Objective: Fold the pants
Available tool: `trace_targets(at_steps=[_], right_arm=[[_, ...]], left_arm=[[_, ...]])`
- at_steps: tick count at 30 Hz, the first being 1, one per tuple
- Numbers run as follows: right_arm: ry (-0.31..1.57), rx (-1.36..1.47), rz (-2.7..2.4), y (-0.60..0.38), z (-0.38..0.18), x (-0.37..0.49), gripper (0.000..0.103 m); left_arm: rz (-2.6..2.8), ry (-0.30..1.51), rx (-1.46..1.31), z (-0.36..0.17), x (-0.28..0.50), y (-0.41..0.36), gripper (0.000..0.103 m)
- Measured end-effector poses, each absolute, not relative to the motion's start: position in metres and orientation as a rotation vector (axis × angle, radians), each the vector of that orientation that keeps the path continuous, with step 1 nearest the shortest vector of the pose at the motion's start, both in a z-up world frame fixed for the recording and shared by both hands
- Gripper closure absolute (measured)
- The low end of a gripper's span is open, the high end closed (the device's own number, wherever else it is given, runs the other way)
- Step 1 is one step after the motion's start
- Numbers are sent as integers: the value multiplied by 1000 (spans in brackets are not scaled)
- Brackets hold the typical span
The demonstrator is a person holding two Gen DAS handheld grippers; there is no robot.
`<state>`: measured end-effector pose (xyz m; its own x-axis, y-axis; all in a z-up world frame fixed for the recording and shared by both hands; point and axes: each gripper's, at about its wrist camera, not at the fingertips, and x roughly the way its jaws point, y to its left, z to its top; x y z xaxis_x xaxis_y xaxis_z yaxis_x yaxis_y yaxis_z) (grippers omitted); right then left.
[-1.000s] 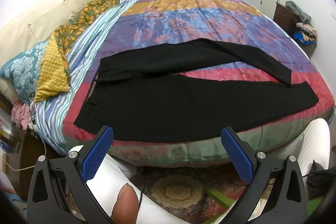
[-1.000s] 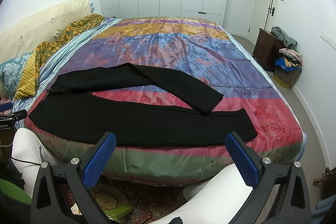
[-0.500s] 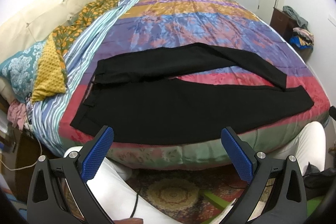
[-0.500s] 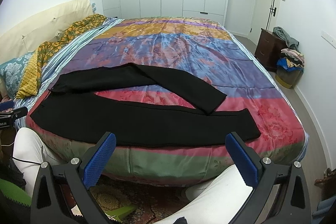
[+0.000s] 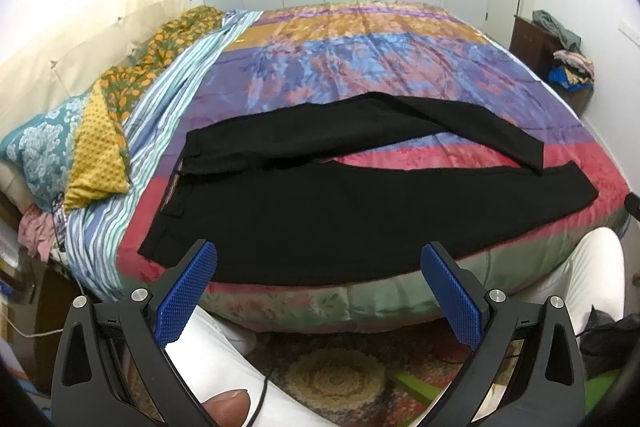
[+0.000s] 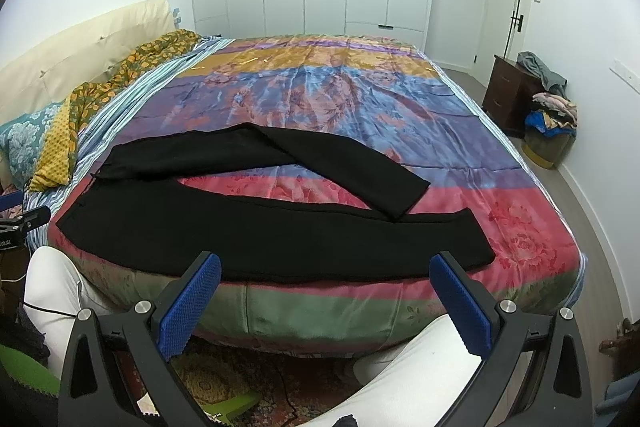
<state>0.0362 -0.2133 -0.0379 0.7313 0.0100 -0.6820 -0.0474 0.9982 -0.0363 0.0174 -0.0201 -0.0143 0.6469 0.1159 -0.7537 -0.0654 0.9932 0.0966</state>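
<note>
Pants [image 5: 360,211] — waistband detail, left view only

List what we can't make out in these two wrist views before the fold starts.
- Black pants: waistband fastening, left wrist view, dark and blurred.
- Far leg's hem: whether it touches the near leg, right wrist view, black on black.
- Dark wooden nightstand: top hidden by heaped clothes.
- Patterned rug: cut off by white-trousered legs and open left gripper.

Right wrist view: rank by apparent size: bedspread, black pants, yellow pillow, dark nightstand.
1. bedspread, by far the largest.
2. black pants, spanning most of the bed's near edge.
3 and 4. yellow pillow and dark nightstand look alike in size; the nightstand sits farther back, so no ranking.
</note>
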Motion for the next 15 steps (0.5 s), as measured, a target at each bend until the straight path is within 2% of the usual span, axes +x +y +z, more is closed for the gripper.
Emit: trace_targets(at_steps=[15], right_arm=[[759,-53,-19,-215,-40,41,0]], left_arm=[[104,845,57,-10,18,-22,1]])
